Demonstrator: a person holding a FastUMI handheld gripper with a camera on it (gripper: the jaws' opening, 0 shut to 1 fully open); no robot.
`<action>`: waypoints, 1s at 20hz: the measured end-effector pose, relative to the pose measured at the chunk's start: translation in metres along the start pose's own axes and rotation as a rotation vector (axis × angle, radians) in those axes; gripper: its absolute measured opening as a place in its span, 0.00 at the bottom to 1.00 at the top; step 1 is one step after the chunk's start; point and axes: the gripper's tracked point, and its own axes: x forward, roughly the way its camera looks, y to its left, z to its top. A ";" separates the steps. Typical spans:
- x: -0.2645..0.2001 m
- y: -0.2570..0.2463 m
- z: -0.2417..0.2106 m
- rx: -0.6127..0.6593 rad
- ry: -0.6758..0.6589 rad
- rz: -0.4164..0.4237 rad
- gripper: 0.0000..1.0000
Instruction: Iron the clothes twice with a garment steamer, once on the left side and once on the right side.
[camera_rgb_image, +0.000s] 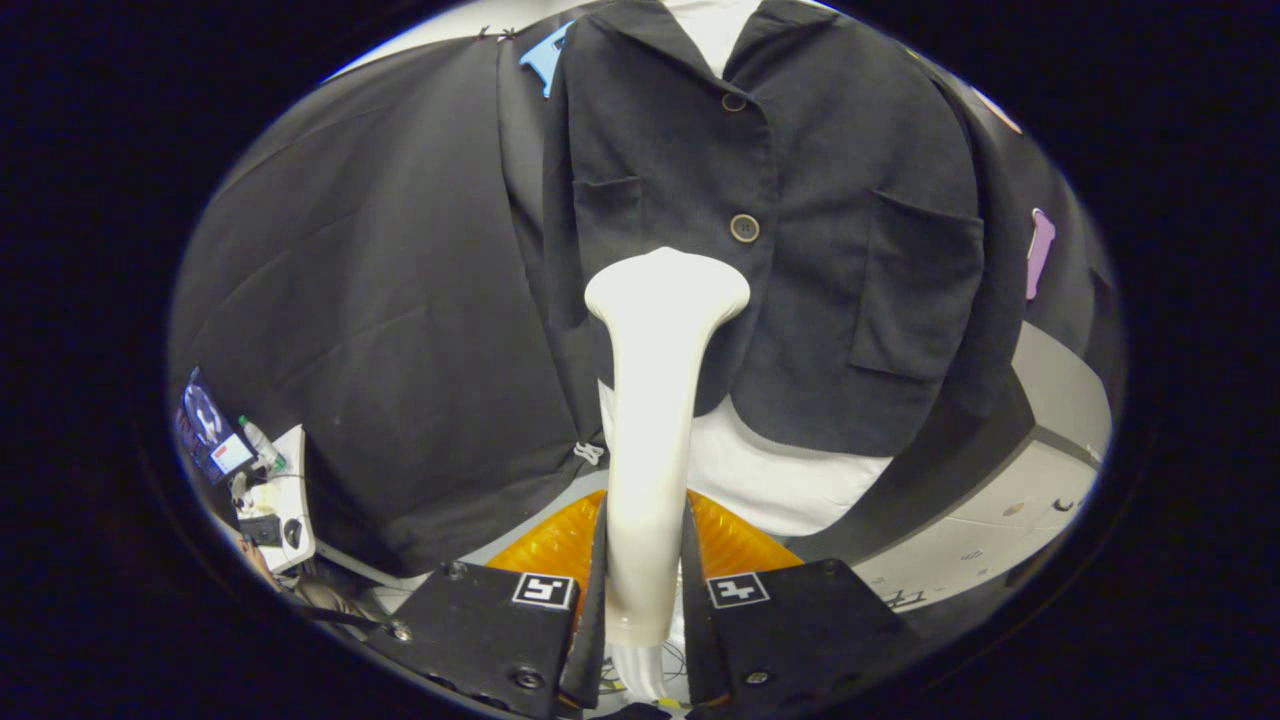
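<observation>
Gripping the cream plastic garment steamer (655, 400) by its handle, the gripper (645, 590) has both fingers closed tight against it. Steamer head sits just ahead of the fingers, at the short black buttoned jacket (800, 250), below its lower button and near the front opening. Jacket hangs over a white shirt (770, 480), hem free. Orange ribbed object (545, 545) lies just beyond the fingers. Open room leftward along black cloth; cluttered small white table (285, 500) far left.
</observation>
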 end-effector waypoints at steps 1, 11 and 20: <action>-0.007 -0.005 -0.005 0.002 -0.002 0.003 0.35; -0.093 -0.102 -0.049 0.082 -0.047 -0.030 0.35; -0.204 -0.235 -0.107 0.203 -0.108 -0.142 0.35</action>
